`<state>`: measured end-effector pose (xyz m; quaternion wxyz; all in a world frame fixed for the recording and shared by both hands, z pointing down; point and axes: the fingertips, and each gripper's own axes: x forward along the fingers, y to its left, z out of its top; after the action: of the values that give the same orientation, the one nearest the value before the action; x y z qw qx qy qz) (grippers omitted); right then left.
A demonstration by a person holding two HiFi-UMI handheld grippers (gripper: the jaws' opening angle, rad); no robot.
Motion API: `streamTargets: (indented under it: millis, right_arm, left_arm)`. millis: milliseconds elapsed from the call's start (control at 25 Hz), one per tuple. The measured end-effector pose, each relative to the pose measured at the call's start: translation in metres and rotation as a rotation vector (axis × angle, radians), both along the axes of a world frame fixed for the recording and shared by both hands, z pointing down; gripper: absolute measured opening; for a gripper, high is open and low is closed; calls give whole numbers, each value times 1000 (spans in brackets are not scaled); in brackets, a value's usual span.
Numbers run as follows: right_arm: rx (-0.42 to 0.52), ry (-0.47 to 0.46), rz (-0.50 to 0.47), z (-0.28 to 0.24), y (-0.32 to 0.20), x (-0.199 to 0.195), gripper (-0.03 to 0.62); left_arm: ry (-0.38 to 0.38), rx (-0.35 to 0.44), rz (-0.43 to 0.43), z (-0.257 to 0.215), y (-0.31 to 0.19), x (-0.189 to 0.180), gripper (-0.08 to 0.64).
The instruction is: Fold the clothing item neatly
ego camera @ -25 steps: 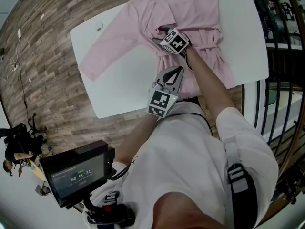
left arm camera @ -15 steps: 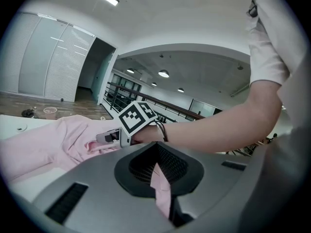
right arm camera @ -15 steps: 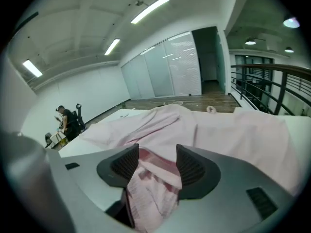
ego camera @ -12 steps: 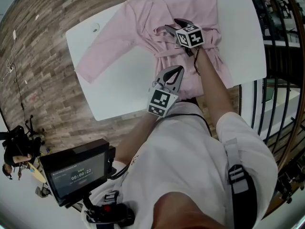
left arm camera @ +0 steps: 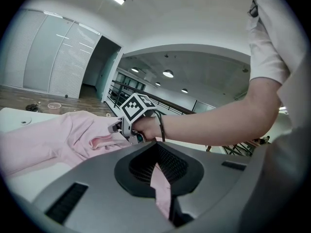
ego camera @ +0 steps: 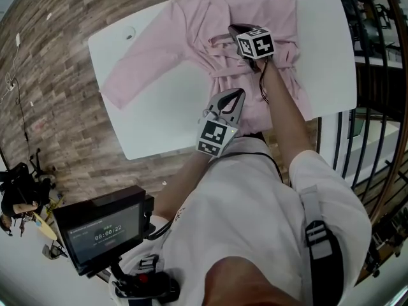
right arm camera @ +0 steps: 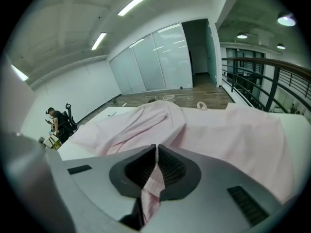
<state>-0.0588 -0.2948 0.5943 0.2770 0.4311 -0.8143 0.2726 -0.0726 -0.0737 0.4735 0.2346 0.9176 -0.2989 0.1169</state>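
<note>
**Colour key.** We mark the garment [ego camera: 261,11] as pale pink throughout, and a faint fine check shows on the strip seen in the right gripper view. The tabletop [ego camera: 159,120] is plain white. The floor [ego camera: 57,107] around it is brown, patterned in short staggered planks. The left claw [left arm camera: 156,154] and the right claw [right arm camera: 155,152] have matt grey shells and black ribbed pads. Each marker cube [ego camera: 214,138] is white with black square codes. We see the person's shirt [ego camera: 255,215] as white, crossed by a grey strap [ego camera: 306,199] with a black buckle. The monitor [ego camera: 105,231] is black, with pale digits on a dark screen.
</note>
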Motion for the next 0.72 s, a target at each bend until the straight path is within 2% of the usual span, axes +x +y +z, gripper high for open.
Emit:
streamTargets:
  millis: [200,360,480,600,720]
  right_arm:
    - [68,-15,-58,-23,-29,-34,21]
    - [57,-42,-97,-7,-60,-66,21]
    - [59,-89,-115,2,-62,-82,23]
    - [97,-122,-135,-8,-46,-83,123]
    - [100,-114,-145,-13,-34,-78,141]
  left_arm:
    - [5,-10,-24,-1,-8,-7,3]
    - [-3,-23,-48,10,-17,-18,3]
    - [-9,-23,-65,13,-9,-21,3]
    - [-10,-19,-77,10,9,-21,3]
    - [-4,-18,-82,8,15,-21,3]
